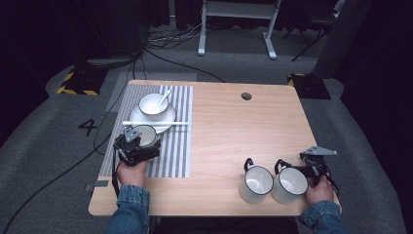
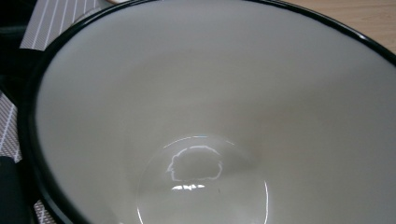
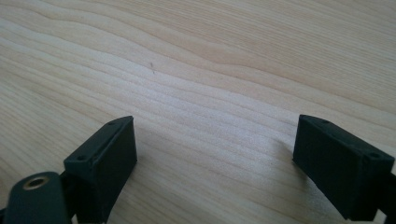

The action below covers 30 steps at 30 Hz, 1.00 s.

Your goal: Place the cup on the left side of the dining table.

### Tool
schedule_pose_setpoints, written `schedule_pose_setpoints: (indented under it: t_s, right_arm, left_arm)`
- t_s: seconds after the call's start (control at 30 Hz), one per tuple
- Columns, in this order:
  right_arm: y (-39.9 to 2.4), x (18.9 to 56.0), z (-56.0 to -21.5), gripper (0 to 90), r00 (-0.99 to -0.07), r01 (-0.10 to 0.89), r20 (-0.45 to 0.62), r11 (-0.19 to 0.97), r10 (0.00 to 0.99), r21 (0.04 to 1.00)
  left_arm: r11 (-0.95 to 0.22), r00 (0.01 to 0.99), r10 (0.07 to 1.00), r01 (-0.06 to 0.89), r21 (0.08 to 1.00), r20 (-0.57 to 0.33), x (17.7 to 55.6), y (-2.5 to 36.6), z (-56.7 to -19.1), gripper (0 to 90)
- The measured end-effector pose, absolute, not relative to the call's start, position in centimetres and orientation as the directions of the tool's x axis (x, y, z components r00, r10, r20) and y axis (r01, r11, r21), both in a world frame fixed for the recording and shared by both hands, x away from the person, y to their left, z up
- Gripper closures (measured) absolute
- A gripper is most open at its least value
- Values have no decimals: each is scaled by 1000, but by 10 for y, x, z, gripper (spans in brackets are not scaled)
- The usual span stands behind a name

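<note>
White cup (image 2: 210, 116) with black rim, shiny inside, sits on striped mat (image 1: 180, 146) | left gripper (image 1: 139, 148) at cup, grip unclear | right gripper (image 3: 215, 163) jaws wide apart, holding nothing | floor number "4" (image 1: 88, 126)

Bare tabletop (image 1: 229, 136) lies open between my tools. Two mugs (image 1: 256, 184) crowd my right tool (image 1: 311, 170); plate and bowl (image 1: 155, 106) block beyond my left tool (image 1: 139, 146).

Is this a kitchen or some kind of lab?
Probably a lab or recording studio: dark curtains, cables across grey carpet, hazard-striped tape, and a wooden table laid with mugs for practice.
</note>
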State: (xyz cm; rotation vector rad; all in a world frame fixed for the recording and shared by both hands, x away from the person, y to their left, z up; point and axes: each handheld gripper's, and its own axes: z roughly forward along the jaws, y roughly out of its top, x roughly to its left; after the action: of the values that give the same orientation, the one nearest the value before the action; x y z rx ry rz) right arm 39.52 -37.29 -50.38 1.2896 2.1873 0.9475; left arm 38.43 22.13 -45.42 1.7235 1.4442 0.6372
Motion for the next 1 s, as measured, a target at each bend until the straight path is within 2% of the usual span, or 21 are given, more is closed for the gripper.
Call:
schedule_pose_setpoints:
  t_s: [0.47, 1.0]
  right_arm:
    - [-373, 395, -504, 136, -476, 587, -20, 335, 879, 737]
    - [-373, 395, -504, 136, -477, 586, -20, 335, 879, 737]
  left_arm:
    - [-81, 215, 974, 633, 770, -74, 394, 220, -470, 30]
    - [-125, 221, 975, 632, 765, -23, 384, 220, -472, 28]
